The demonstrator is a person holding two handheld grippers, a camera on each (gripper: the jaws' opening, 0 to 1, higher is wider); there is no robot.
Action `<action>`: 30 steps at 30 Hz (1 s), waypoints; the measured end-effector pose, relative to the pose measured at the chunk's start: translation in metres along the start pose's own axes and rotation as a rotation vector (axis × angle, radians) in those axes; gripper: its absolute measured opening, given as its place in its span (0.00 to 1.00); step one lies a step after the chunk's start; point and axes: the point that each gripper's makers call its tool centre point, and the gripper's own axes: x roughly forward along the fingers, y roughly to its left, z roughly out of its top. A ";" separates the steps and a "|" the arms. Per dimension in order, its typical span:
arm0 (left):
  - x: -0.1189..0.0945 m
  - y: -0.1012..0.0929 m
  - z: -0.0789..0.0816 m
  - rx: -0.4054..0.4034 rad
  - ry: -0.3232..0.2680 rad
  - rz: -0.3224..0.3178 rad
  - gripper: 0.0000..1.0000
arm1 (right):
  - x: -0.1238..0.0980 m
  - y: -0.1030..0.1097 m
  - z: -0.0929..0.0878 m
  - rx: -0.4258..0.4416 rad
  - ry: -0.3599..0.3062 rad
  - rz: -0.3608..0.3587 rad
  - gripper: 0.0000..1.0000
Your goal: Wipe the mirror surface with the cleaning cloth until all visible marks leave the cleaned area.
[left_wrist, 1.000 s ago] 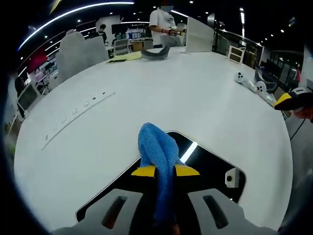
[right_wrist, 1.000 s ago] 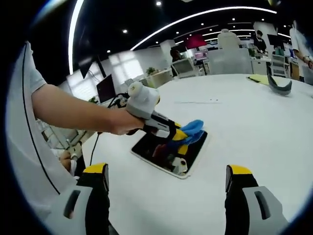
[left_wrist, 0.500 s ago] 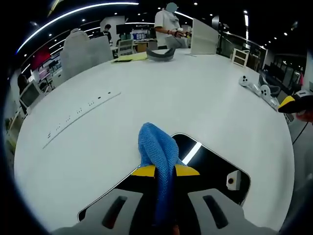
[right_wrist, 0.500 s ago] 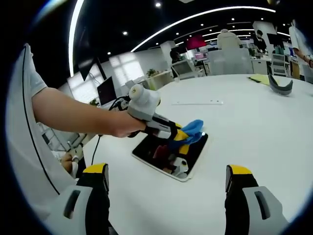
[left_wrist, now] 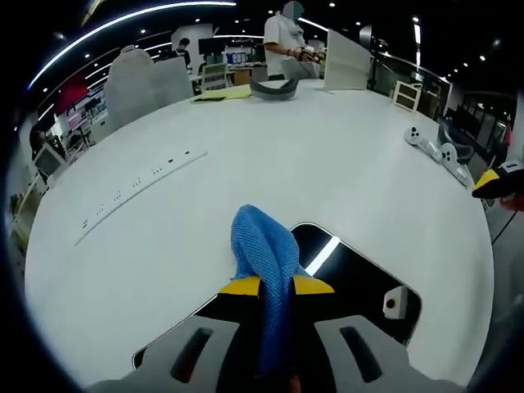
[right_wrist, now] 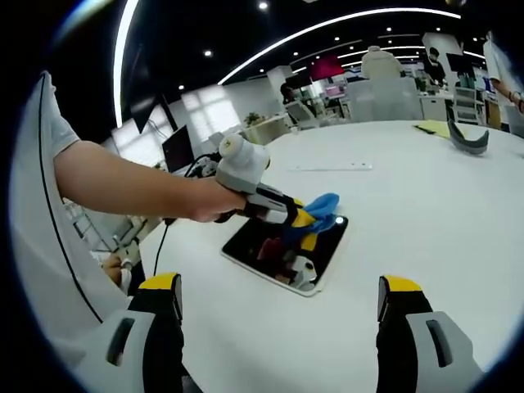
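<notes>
Since a second ago the left tongs [left_wrist: 277, 286] and their blue cleaning cloth [left_wrist: 266, 254] have slid a little along the mirror [left_wrist: 360, 274], so that in the right gripper view the cloth now sits nearer the mirror's far corner. The left tongs are pressed together on the cloth, whose bunched end lies on the dark glass at the mirror's far edge. The right tongs [right_wrist: 278, 299] are spread wide and hold nothing, hovering off the bench [left_wrist: 270, 155] on the near side of the mirror. In the right gripper view a person's hand [right_wrist: 209, 201] grips the left tool, with the forearm running in from the left.

Farther out on the white bench lie two white controllers [left_wrist: 434, 147] to the right, a grey curved headset [left_wrist: 274, 88] and a yellow sheet [left_wrist: 221, 95] at the far edge, well apart from the mirror. A white panel [left_wrist: 345, 61] stands there, and a person [left_wrist: 286, 37] behind it.
</notes>
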 end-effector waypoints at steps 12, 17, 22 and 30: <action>0.000 0.000 0.000 -0.001 -0.001 0.002 0.10 | 0.000 -0.001 0.001 -0.007 -0.007 -0.006 0.98; -0.001 0.001 0.000 -0.006 0.000 0.007 0.10 | -0.001 -0.003 -0.001 0.005 -0.001 -0.017 0.98; -0.001 0.003 -0.001 -0.012 0.003 0.020 0.10 | -0.002 -0.003 0.000 0.001 -0.005 -0.021 0.99; -0.005 0.009 -0.004 -0.029 0.002 0.051 0.10 | -0.003 -0.005 0.002 0.000 -0.019 -0.028 0.99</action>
